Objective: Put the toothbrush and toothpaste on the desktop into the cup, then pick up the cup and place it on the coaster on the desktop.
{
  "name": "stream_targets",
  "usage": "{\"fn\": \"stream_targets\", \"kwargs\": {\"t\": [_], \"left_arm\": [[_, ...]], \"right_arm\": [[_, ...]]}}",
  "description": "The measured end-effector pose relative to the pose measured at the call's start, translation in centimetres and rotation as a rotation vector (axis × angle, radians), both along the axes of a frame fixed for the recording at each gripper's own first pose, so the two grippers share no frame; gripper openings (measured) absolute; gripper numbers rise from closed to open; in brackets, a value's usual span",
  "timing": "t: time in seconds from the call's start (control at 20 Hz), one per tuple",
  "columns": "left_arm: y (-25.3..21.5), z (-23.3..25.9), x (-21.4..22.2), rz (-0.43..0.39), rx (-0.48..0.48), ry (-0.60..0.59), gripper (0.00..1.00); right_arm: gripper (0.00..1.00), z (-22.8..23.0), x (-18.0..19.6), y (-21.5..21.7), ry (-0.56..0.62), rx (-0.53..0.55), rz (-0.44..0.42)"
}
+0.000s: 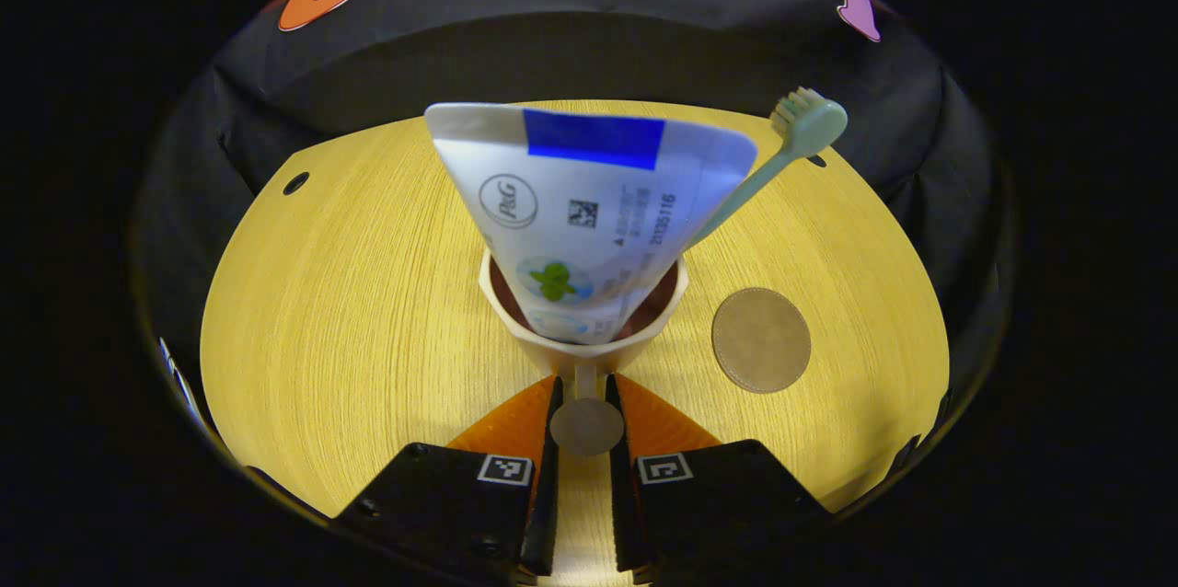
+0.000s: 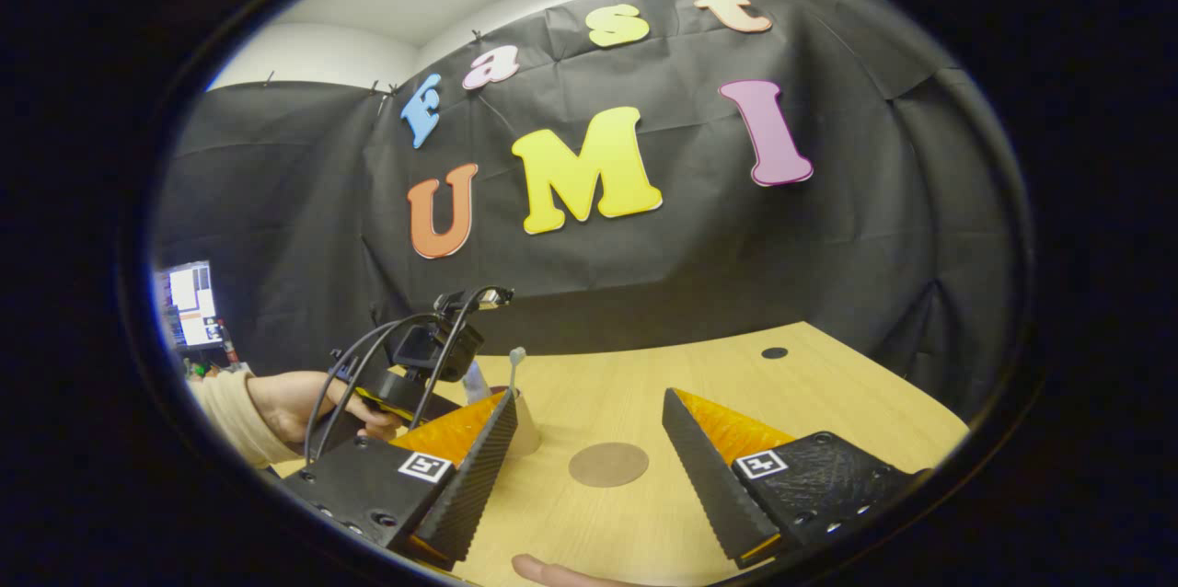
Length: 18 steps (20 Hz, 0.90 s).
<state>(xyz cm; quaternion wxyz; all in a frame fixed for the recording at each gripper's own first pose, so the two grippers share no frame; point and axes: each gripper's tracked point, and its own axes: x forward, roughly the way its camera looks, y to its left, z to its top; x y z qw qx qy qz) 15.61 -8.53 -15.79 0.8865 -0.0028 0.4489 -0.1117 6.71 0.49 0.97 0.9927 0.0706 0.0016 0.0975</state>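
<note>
Left gripper view: the left gripper (image 1: 586, 403) is clenched on the handle of the cup (image 1: 583, 329), which stands on the desktop (image 1: 368, 311) holding the toothpaste (image 1: 589, 210) and toothbrush (image 1: 791, 145). The coaster (image 1: 761, 339) lies just right of the cup, apart from it. The right gripper (image 2: 589, 440) hangs released, farther from the cup.

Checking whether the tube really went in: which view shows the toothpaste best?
The left gripper view: the toothpaste stands close and large inside the cup, cap end down, beside the toothbrush. In the right gripper view it is a small sliver behind the left gripper.
</note>
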Motion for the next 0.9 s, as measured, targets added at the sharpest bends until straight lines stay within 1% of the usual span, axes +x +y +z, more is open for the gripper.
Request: {"fn": "stream_targets", "kwargs": {"t": [0.05,0.15,0.3,0.4,0.5,0.65,0.7,0.75,0.8,0.85,0.9], "left_arm": [[0.1,0.3,0.0,-0.002,-0.004,-0.002,0.27],[0.3,1.0,-0.1,0.003,-0.018,-0.003,0.24],[0.7,2.8,0.3,0.032,-0.03,-0.037,0.22],[1.0,4.7,0.8,0.026,-0.004,-0.092,0.22],[0.4,6.8,1.3,0.023,-0.025,-0.116,0.22],[-1.4,9.9,2.2,-0.017,-0.027,-0.151,0.21],[-2.3,10.0,0.1,-0.037,-0.03,-0.154,0.22],[-3.0,7.7,1.3,-0.058,-0.03,-0.153,0.21],[-3.3,9.8,1.3,-0.074,-0.029,-0.153,0.24],[-4.8,10.2,1.6,-0.085,-0.027,-0.152,0.21],[-5.2,10.6,1.9,-0.098,-0.027,-0.164,0.21]], "right_arm": [[0.96,-0.2,0.0,0.0,0.003,0.003,-0.001],[0.96,-0.3,0.1,-0.1,0.009,0.009,-0.003],[0.96,-0.2,0.0,-0.1,0.005,0.003,-0.007],[0.96,-0.2,0.0,-0.1,-0.003,-0.004,-0.012],[0.96,-0.2,-0.1,-0.1,-0.001,-0.008,-0.012],[0.96,-0.1,-0.1,-0.2,-0.003,-0.011,-0.015],[0.96,0.1,-0.2,-0.4,-0.006,-0.01,-0.012],[0.96,0.2,-0.2,-0.6,-0.009,-0.011,-0.014],[0.96,0.3,-0.2,-1.1,-0.013,-0.011,-0.019],[0.96,0.4,0.0,-1.6,-0.012,-0.006,-0.027],[0.96,0.6,0.1,-2.3,-0.012,0.001,-0.037]]}}
